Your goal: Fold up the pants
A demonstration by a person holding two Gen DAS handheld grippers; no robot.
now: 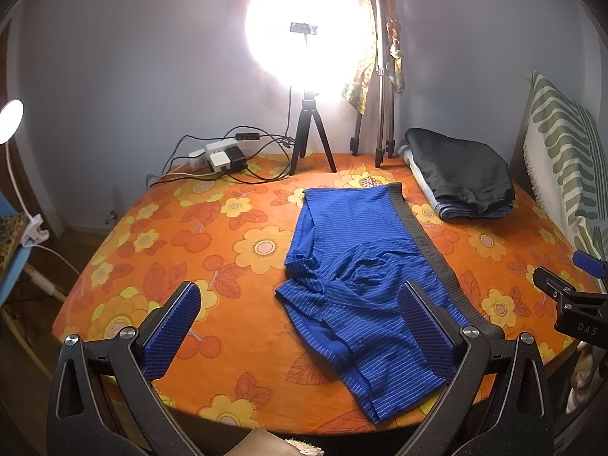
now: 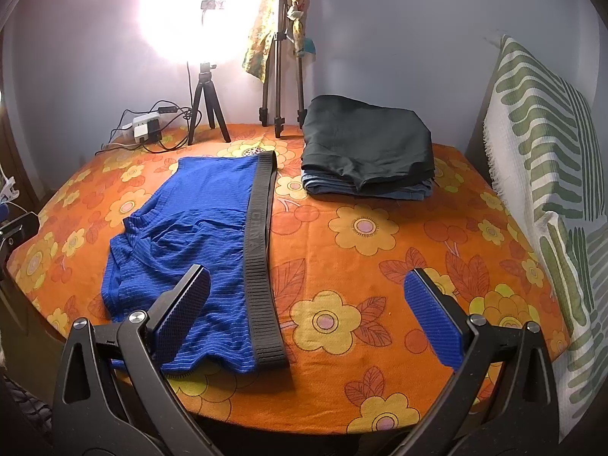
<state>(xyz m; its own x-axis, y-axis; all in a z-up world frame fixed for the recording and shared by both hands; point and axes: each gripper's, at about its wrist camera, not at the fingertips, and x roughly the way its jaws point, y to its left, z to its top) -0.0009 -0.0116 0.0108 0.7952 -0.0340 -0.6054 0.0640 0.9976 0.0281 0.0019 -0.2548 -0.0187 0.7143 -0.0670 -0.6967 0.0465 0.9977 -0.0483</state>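
Blue striped shorts with a dark grey waistband lie spread and slightly rumpled on the orange flowered table cover. They also show in the right wrist view, waistband on their right side. My left gripper is open and empty above the near edge, its right finger over the shorts' near leg. My right gripper is open and empty, its left finger over the shorts' near end. The right gripper also shows at the far right of the left wrist view.
A stack of folded dark clothes sits at the back right. A ring light on a small tripod, a taller tripod and a power strip with cables stand along the back. A green-striped cushion is at the right.
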